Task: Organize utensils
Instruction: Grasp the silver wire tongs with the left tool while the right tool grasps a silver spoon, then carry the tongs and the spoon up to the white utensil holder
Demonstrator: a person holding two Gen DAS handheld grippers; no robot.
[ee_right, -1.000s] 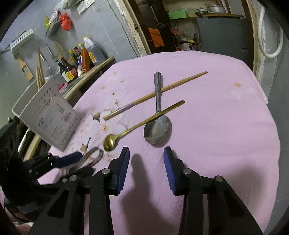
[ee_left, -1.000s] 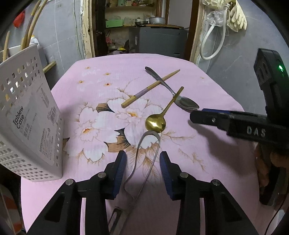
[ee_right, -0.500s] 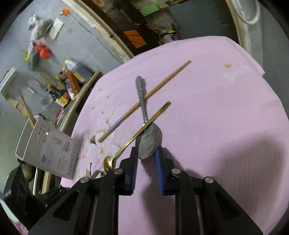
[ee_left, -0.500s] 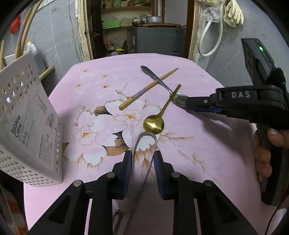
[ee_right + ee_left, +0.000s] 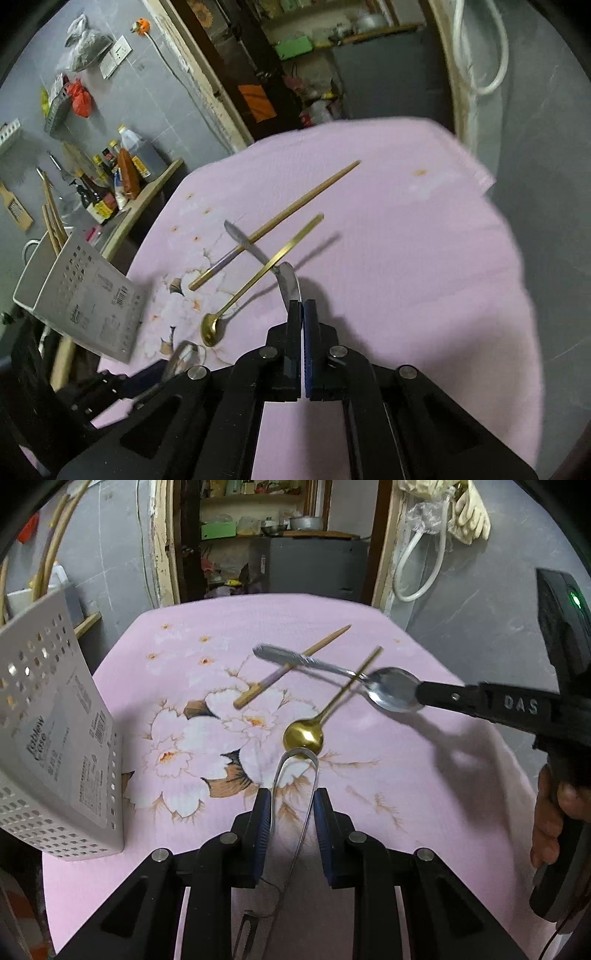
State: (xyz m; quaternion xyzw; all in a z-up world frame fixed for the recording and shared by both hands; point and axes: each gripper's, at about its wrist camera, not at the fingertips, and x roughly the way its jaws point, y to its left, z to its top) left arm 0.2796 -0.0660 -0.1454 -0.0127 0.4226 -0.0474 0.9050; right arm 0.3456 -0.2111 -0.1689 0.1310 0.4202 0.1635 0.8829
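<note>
My right gripper (image 5: 303, 306) is shut on the bowl of a silver spoon (image 5: 288, 284), held edge-on and lifted off the pink floral cloth (image 5: 369, 794). In the left wrist view that spoon (image 5: 391, 694) hangs from the right gripper (image 5: 421, 694), its handle pointing left over the chopstick (image 5: 288, 668). A gold spoon (image 5: 303, 734) lies in the middle. My left gripper (image 5: 293, 801) is shut on the two arms of looped metal tongs (image 5: 295, 760) lying on the cloth.
A white perforated utensil holder (image 5: 55, 738) stands tilted at the table's left edge. Sauce bottles (image 5: 118, 177) fill a ledge behind it. A person's hand (image 5: 554, 812) grips the right tool at the far right. The cloth drops off at the right edge.
The right gripper came in, closed on the silver spoon's bowl and raised it, swinging the handle leftward. The left gripper's jaws narrowed onto the tongs.
</note>
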